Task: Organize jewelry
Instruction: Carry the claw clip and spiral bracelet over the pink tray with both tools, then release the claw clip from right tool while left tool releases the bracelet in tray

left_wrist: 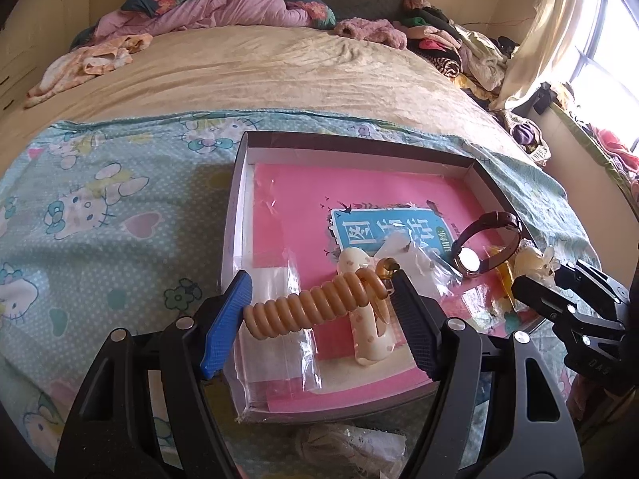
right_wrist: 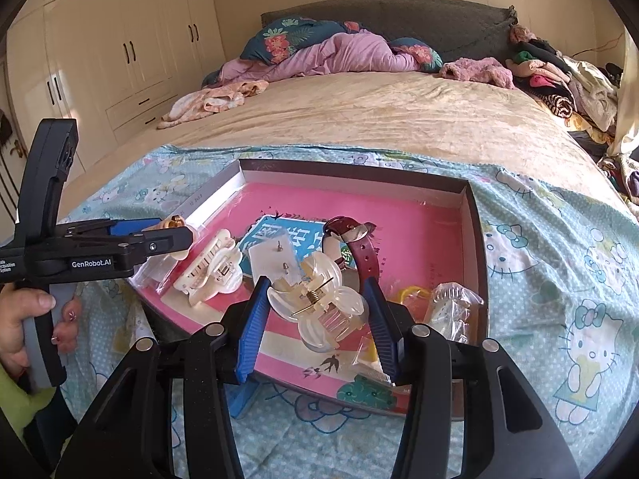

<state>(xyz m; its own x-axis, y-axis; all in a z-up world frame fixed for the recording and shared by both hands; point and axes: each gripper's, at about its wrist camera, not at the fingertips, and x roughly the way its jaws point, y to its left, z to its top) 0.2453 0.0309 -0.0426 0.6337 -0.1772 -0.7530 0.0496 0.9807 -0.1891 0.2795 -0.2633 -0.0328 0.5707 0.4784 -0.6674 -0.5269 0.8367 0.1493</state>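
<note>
Jewelry lies in the shallow box point(left_wrist: 239, 183) on the bed, centre frame. Left claw point(left_wrist: 319, 299) grasps the coiled hair tie point(left_wrist: 315, 305) above the box. Right claw point(right_wrist: 315, 307) straddles the clear hair clip point(right_wrist: 319, 303); grip uncertain. Judged step: placement. Next: lower and let go.

Bare box floor point(right_wrist: 423, 215) beyond watch point(right_wrist: 355, 239).

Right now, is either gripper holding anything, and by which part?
Left gripper holds the tan spiral hair tie endwise, jaws pressing its two ends. Right gripper has the clear butterfly hair claw between its jaws; contact cannot be told.
</note>
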